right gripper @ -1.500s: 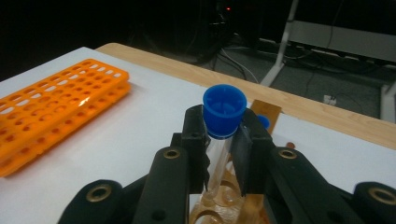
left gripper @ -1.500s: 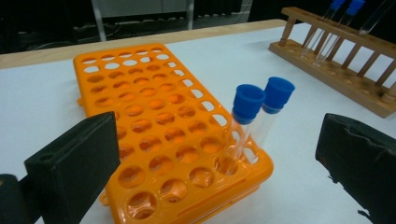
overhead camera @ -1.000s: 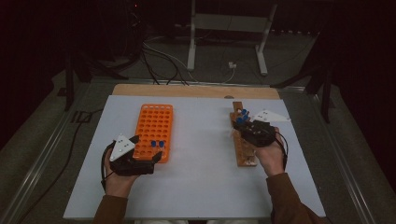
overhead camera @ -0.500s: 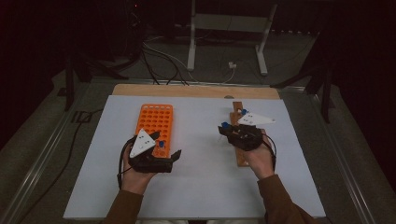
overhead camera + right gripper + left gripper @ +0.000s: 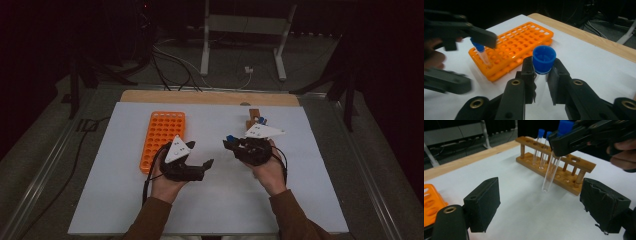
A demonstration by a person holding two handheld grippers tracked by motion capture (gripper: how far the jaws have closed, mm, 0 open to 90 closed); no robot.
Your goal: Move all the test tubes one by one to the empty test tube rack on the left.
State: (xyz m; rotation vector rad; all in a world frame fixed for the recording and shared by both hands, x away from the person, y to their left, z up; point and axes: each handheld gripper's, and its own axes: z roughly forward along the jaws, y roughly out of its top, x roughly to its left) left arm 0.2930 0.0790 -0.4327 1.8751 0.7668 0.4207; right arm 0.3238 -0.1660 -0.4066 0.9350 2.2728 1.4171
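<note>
A: Right gripper (image 5: pixel 541 75) state?
B: Clamped on a blue-capped tube (image 5: pixel 551 171), held above the white mat (image 5: pixel 310 200), near the wooden rack (image 5: pixel 556 161).
A: Left gripper (image 5: pixel 540 202)?
B: Jaws apart, just been closing, nothing between them; orange rack (image 5: pixel 162 135) beside it.

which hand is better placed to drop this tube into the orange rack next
Right, probably. The right claw is already shut on the blue-capped tube, held clear of the wooden rack. The left claw is open and holds nothing, though it sits nearer the orange rack.
</note>
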